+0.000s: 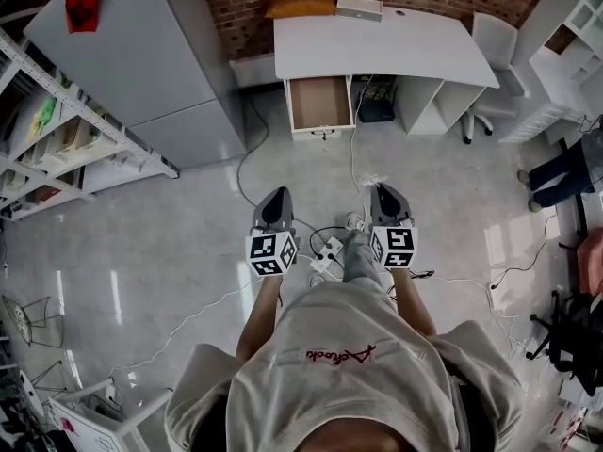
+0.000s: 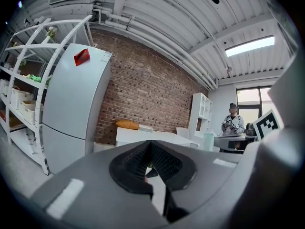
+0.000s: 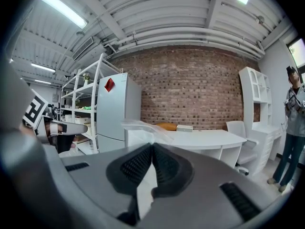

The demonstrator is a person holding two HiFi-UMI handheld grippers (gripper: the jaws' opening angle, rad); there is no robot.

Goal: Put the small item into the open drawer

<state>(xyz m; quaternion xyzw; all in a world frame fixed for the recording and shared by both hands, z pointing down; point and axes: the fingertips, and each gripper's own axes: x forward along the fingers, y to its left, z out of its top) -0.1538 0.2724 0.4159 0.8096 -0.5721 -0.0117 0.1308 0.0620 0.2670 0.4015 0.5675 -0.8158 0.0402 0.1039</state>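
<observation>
**A:** What was at the far left?

**B:** White shelving (image 1: 57, 139) ran along that side. Next to it stood a pale grey fridge (image 1: 132, 55) with a red tag (image 1: 82, 9) near its top.

**A:** And the left gripper (image 1: 275, 194)?

**B:** It was held out level in front of the person, over the grey floor. In its own view the ribbed pads met at the tips. I could see nothing pinched between them.

**A:** Where was the drawer?

**B:** The open drawer (image 1: 320, 102) was pulled out from the left end of the white desk (image 1: 377, 45), against the brick wall. It was well apart from both grippers, ahead of them and roughly between their lines. An orange cushion (image 1: 300, 6) and a flat white box (image 1: 359, 8) sat at the back of the desk.

**A:** The right gripper (image 1: 384, 188)?

**B:** It was beside the left one, at about the same height and pointing the same way. Its jaws were closed on a thin clear plastic packet (image 3: 140, 126), which stuck up out of the tips and leaned left. So the item was in that grip, not in the drawer.

**A:** Anything below them?

**B:** White cables (image 1: 330, 248) lay tangled on the floor between the two grippers.

**A:** And further right?

**B:** A white chair (image 1: 495, 40) stood by the desk's end. A bystander (image 1: 556, 172) in dark trousers was at the right edge.
</observation>
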